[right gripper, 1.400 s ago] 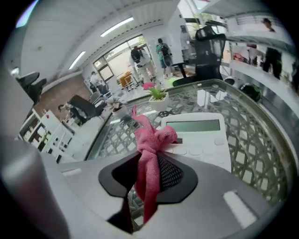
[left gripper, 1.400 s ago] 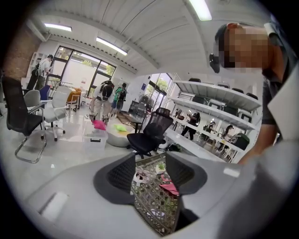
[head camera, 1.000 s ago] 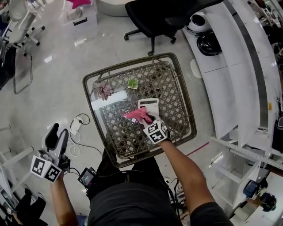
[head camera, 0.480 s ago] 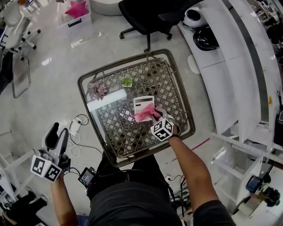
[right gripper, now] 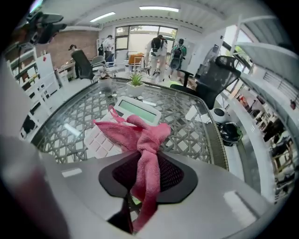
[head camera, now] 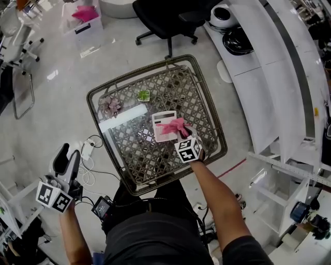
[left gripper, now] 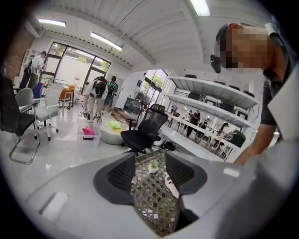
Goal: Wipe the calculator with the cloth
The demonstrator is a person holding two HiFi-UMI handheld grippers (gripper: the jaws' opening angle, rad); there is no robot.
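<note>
A white calculator (head camera: 161,126) lies on the glass-topped wicker table (head camera: 207,93). A pink cloth (head camera: 174,126) is draped over its right half. My right gripper (head camera: 182,136) is shut on the cloth's near end and points steeply down at the calculator. In the right gripper view the cloth (right gripper: 140,135) bunches out from between the jaws of my right gripper (right gripper: 148,159), over the calculator (right gripper: 133,110). My left gripper (head camera: 66,159) hangs off the table's lower left, open with nothing in it. In the left gripper view, my left gripper (left gripper: 152,172) frames the table (left gripper: 152,200).
On the table's far side stand a small green plant (head camera: 143,95) and a purple star-shaped ornament (head camera: 111,106). A black office chair (head camera: 165,15) stands beyond the table, with white shelving (head camera: 269,77) to the right. Cables and a power strip (head camera: 89,149) lie on the floor to the left.
My right gripper has dragged the cloth rightwards across the calculator, from its left edge onto its right half. The left gripper has stayed low at the left.
</note>
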